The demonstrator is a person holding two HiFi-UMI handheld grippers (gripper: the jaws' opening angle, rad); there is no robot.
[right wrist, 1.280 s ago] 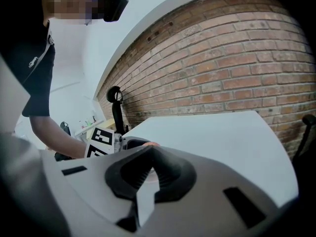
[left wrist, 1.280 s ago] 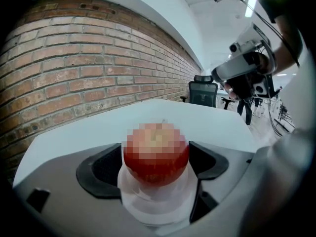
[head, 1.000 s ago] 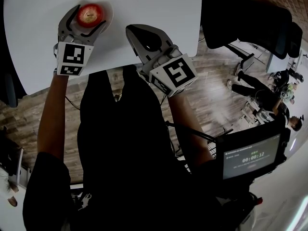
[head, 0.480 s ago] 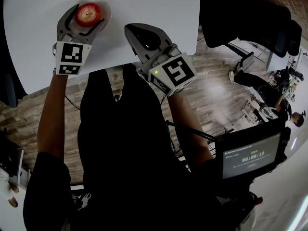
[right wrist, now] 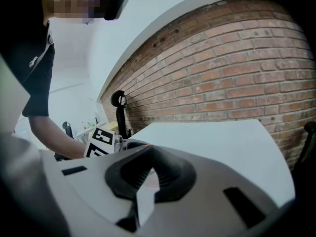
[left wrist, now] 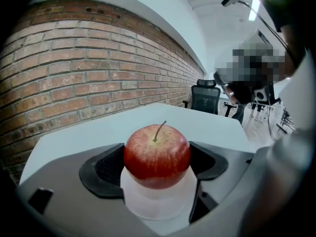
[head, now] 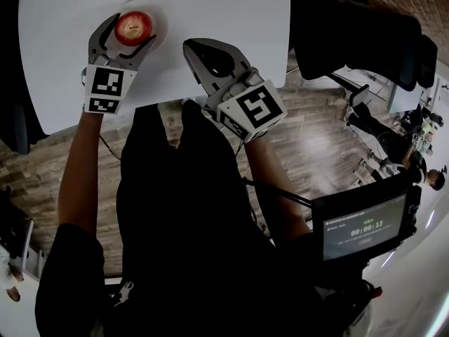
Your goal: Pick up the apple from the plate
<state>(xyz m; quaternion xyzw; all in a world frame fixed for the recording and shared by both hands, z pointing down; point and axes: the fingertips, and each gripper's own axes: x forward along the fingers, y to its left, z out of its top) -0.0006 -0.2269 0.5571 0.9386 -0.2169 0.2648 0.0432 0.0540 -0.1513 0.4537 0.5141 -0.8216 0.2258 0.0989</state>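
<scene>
White table (head: 210,12) before a brick wall (left wrist: 74,58), with wooden floor (head: 316,132) below its near edge. The apple (left wrist: 156,154) sits upright, stem up, on a white plate (left wrist: 158,201) at the table's far left, directly between the jaws of the left claw (head: 132,28), whose dark pads meet the fruit's two flanks; a straight upward lift appears to be all that remains. The right claw (right wrist: 147,154), jaws drawn together on nothing, rests well apart to the right.

Probably an office: swivel chair (left wrist: 205,95), brick wall (left wrist: 74,73)
</scene>
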